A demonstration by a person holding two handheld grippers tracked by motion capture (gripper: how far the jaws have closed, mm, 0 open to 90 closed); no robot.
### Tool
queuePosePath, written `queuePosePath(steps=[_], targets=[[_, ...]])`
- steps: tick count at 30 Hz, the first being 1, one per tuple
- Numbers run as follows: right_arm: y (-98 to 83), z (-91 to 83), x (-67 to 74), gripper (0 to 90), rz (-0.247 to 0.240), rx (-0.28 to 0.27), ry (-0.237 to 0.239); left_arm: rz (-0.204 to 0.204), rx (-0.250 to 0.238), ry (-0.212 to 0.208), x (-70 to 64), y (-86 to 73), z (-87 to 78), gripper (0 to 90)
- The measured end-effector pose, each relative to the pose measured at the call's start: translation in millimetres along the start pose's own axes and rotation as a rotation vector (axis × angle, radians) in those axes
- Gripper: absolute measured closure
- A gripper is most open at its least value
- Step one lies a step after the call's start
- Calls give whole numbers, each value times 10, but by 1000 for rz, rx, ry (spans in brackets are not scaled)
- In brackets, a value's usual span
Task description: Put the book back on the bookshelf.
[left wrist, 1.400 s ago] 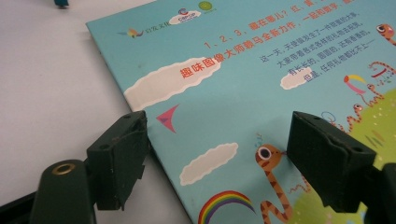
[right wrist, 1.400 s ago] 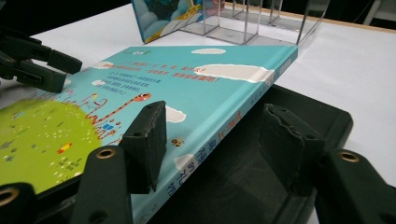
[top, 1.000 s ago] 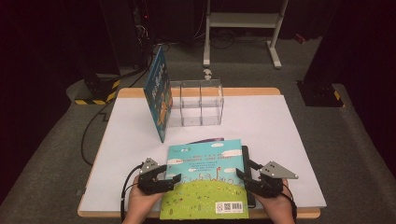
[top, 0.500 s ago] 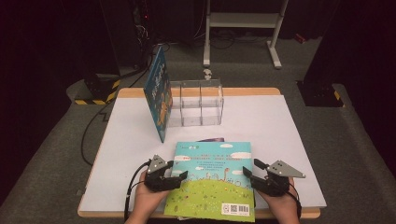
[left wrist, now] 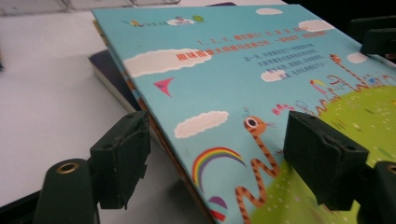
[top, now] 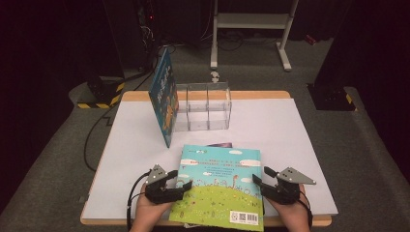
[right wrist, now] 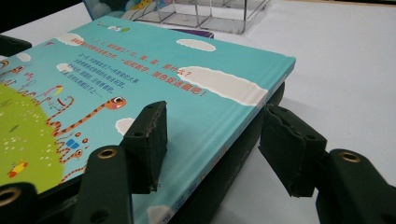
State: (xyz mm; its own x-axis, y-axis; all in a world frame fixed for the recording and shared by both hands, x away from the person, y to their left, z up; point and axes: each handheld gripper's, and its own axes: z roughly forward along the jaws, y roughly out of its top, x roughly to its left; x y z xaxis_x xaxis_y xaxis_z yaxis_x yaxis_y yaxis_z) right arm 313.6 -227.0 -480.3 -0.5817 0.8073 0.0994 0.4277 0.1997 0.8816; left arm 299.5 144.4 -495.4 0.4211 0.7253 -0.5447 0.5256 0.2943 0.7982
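A picture book (top: 220, 186) with a sky-blue and green cover lies flat in the lower middle of the high view, on top of a stack of other books (left wrist: 112, 77) at the near edge of the white table (top: 290, 140). Your left gripper (top: 181, 186) sits at the book's left edge, your right gripper (top: 258, 181) at its right edge. In the left gripper view the jaws stand apart astride the cover's edge, one over the cover and one below and beside the stack; the pads do not appear to press, though the contact is hard to judge. They have just been opening a little. In the right gripper view the jaws are likewise apart, straddling the book's spine corner, gripping nothing. Above centre stands a clear plastic divider rack (top: 205, 106), with a blue book (top: 163, 99) leaning upright against its left end.
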Motion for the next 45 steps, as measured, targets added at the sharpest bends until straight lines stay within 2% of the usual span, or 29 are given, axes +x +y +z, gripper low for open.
queuePosePath(steps=[5,8,13,17,23,26,28,29,30,37,40,45], targets=[[-6,7,-7,353,35,10,21,1,4,4,-9,-7,1,221],[-16,45,-17,262,82,28,60,-4,2,5,-14,-9,3,222],[-21,99,-14,187,131,66,108,2,0,7,-14,-12,-1,223],[-23,128,2,164,140,80,138,-4,-9,7,-25,-14,3,223],[-8,143,9,156,148,101,137,5,-3,14,-31,-8,9,226],[26,132,28,178,124,100,99,-2,-2,11,-52,-7,39,227],[57,123,31,188,103,98,56,10,5,10,-62,-3,65,226],[65,125,20,190,106,101,53,-2,-2,9,-74,-4,82,226],[67,127,2,190,112,101,52,4,-2,8,-75,-5,89,226],[27,143,-45,144,167,110,94,-4,-22,-2,-71,-35,85,223],[-2,170,-47,136,194,132,172,0,-19,-8,-72,-48,69,212],[40,163,-10,137,179,152,153,3,-14,4,-76,-48,88,211]])
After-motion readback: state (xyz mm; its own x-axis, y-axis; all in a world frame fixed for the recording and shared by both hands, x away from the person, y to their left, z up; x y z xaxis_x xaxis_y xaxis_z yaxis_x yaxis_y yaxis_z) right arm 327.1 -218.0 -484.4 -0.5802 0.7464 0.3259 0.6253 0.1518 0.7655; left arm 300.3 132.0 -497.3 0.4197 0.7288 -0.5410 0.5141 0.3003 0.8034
